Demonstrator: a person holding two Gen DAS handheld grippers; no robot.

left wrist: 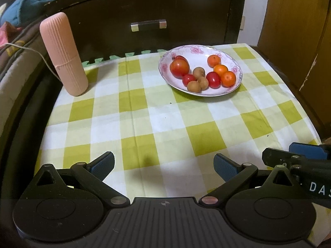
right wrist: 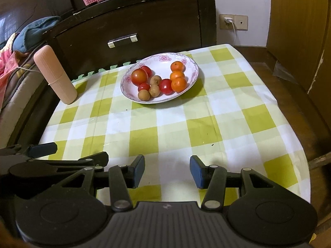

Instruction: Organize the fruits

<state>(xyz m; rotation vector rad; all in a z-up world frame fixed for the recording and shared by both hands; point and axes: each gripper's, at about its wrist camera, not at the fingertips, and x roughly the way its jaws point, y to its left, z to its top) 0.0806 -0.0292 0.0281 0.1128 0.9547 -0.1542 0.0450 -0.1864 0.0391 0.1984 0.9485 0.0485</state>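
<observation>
Both tongs, left (left wrist: pixel 163 165) and right (right wrist: pixel 167 170), stood apart, empty, well short of fruit plate (right wrist: pixel 193 78). All fruit seemingly plated; next move, if any, reach toward plate.

One white floral-rimmed ceramic plate (right wrist: pixel 192 67) holding three small round orange citrus fruits (right wrist: pixel 179 84), three small round tan-brown fruits (right wrist: pixel 154 90), four glossy red tomatoes (right wrist: pixel 139 76); one ribbed pink plastic cylinder (right wrist: pixel 54 75) beside it.
</observation>
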